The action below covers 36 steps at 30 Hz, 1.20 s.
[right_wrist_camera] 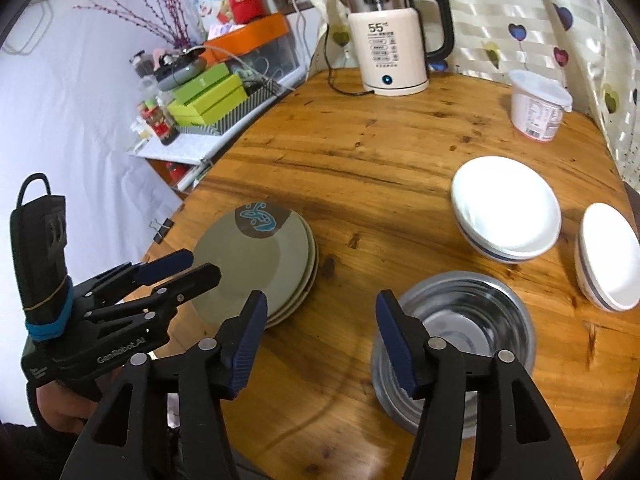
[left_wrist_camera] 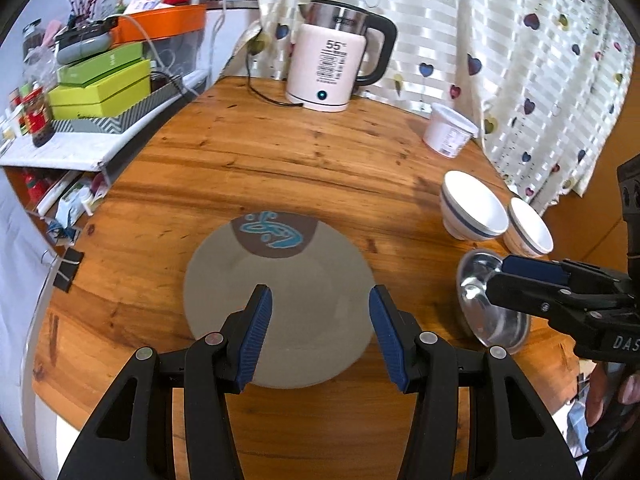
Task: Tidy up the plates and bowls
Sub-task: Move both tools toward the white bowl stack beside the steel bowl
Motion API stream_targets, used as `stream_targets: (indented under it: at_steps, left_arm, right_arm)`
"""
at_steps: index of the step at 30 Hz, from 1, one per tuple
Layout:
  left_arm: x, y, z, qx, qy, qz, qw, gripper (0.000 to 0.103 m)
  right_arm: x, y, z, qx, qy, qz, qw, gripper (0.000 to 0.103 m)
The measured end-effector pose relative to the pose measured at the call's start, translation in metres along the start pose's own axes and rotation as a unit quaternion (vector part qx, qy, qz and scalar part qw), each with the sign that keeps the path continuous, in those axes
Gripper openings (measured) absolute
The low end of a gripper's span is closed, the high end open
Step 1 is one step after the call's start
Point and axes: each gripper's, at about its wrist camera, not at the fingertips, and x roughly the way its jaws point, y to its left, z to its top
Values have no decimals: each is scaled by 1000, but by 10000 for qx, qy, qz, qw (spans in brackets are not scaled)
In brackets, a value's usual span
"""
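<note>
Plates (right_wrist_camera: 256,256) stacked, left gripper (left_wrist_camera: 320,320) jaws wide, right gripper (right_wrist_camera: 318,336) spread, both empty.

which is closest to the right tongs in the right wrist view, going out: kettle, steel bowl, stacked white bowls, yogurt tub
1. steel bowl, just beyond the right tongs, right fingertip over its rim
2. stacked white bowls, farther back, right
3. yogurt tub, far right
4. kettle, back edge; close to the tub's range
</note>
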Motion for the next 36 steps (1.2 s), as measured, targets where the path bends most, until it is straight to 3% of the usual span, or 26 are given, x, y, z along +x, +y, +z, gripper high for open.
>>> stream_targets:
  at_steps: [19, 36]
  left_arm:
    - [14, -51, 15, 478, 125, -431, 9979, 52]
    - [34, -83, 32, 681, 297, -629, 9952, 52]
  right_arm:
    - [-50, -69, -26, 794, -450, -471, 9947, 58]
    - [-54, -104, -34, 1221, -484, -526, 9899, 58]
